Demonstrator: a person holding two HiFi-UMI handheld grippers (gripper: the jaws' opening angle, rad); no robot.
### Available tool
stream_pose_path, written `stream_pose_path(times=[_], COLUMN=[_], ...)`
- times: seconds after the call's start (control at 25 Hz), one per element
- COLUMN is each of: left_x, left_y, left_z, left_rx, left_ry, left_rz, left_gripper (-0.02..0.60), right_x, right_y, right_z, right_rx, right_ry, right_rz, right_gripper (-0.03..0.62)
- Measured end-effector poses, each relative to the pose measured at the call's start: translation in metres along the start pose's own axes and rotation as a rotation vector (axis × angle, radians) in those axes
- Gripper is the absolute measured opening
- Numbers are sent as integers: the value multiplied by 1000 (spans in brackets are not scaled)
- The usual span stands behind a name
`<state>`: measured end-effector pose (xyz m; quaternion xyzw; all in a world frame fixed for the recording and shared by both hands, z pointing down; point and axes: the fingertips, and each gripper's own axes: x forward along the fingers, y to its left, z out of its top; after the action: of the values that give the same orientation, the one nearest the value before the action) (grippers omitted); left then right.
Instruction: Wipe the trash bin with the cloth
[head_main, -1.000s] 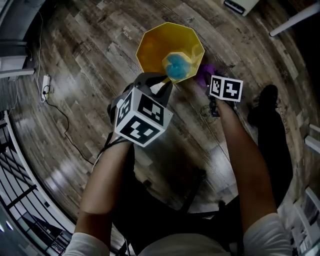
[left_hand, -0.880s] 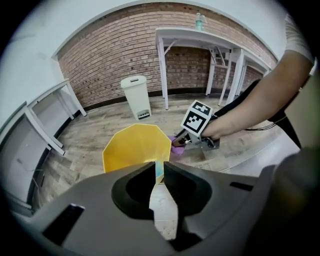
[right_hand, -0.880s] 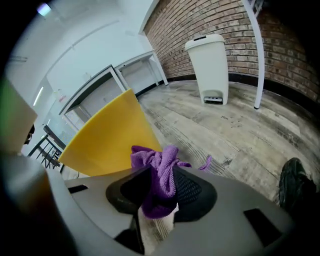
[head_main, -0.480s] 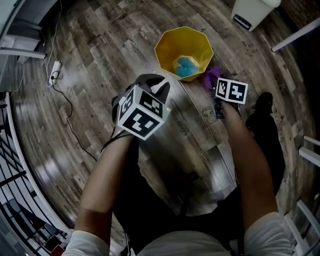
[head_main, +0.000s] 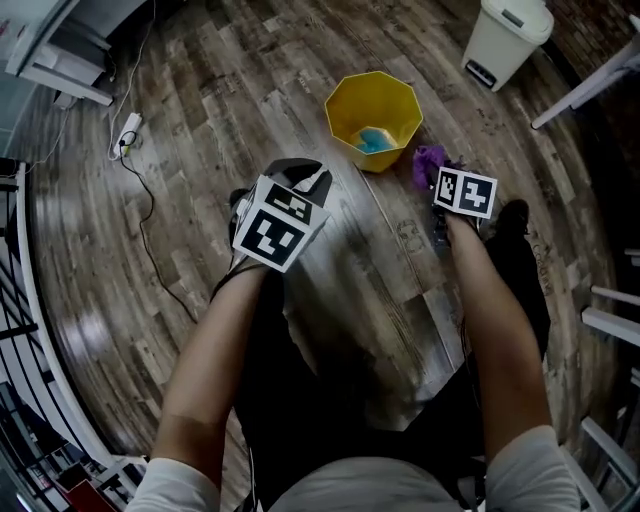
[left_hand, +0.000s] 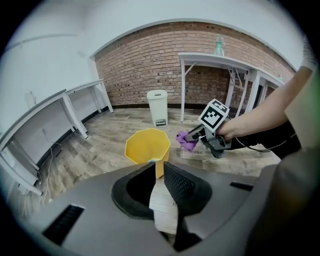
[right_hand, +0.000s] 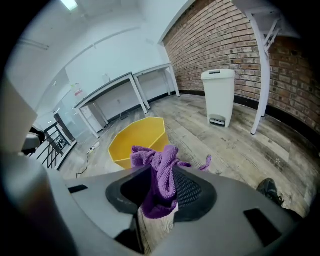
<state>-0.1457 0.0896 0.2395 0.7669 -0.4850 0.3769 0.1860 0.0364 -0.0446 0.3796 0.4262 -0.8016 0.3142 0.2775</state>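
The trash bin (head_main: 347, 108) is yellow, the cloth (head_main: 430, 160) purple, the pedal bin (head_main: 503, 42) white.

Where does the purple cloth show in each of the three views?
Head view: purple cloth, right of the yellow bin.
Left gripper view: centre, right of that bin.
Right gripper view: lower centre, between the right tongs.
Shared landmark: the yellow bin.

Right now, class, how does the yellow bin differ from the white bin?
The yellow bin is open-topped and many-sided; the white bin is lidded and boxier. The yellow bin holds something blue; the white bin's inside is hidden. Both stand upright on the wooden floor.
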Motion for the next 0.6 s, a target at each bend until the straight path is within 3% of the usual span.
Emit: stream_pose_path(times=[0.2, 0.6], left_x=[-29, -96], left_y=[-8, -55], left_z=[4, 8], left_rx=[-64, -189], left_ry=[-34, -129], left_rz=[27, 1], left_gripper=[34, 32], right_x=[-36, -126], right_y=[6, 33], right_z=[14, 26], right_rx=[-31, -92], right_ry=[-37, -89], right_rz=[2, 32], right_gripper=[130, 130])
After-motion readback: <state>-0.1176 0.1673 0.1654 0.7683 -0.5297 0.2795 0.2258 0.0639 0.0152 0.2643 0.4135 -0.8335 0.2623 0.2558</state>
